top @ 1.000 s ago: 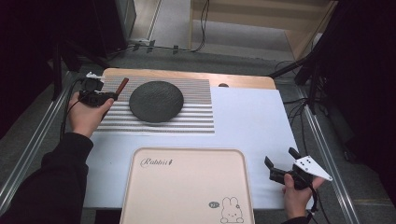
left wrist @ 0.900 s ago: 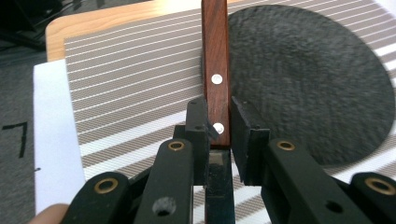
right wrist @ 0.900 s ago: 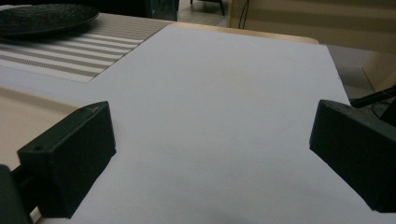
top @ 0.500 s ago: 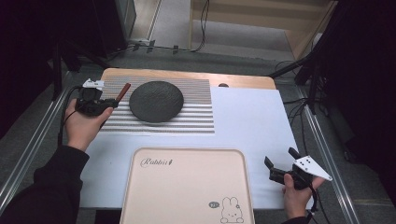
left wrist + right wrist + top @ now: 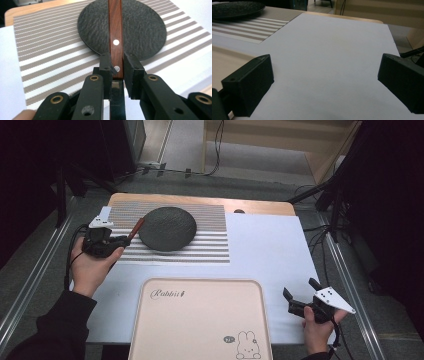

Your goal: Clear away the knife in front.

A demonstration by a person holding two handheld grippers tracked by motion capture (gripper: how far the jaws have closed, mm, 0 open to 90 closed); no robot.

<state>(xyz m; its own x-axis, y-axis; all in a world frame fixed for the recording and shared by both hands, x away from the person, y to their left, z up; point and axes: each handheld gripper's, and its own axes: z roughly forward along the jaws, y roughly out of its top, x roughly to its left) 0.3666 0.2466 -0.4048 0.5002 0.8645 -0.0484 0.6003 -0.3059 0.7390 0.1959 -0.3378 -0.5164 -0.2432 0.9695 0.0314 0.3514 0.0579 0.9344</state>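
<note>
The left gripper (image 5: 117, 65) is clamped on a wooden handle (image 5: 115, 32) over the dark plate (image 5: 140, 27). The handle looks stiff, light and smooth, so a hold near the rivets suits. The right gripper (image 5: 300, 296) rests near right, jaws apart.

A wooden table (image 5: 260, 208) under a white sheet (image 5: 270, 255); grey floor (image 5: 190, 145) beyond, crossed by cables (image 5: 218, 140); pale wooden furniture (image 5: 280, 140) at the far side; dark surroundings left and right; metal rails (image 5: 30, 285) alongside.

Wooden handle (image 5: 115, 37) between hand-held gripper (image 5: 117, 68) jaws
</note>
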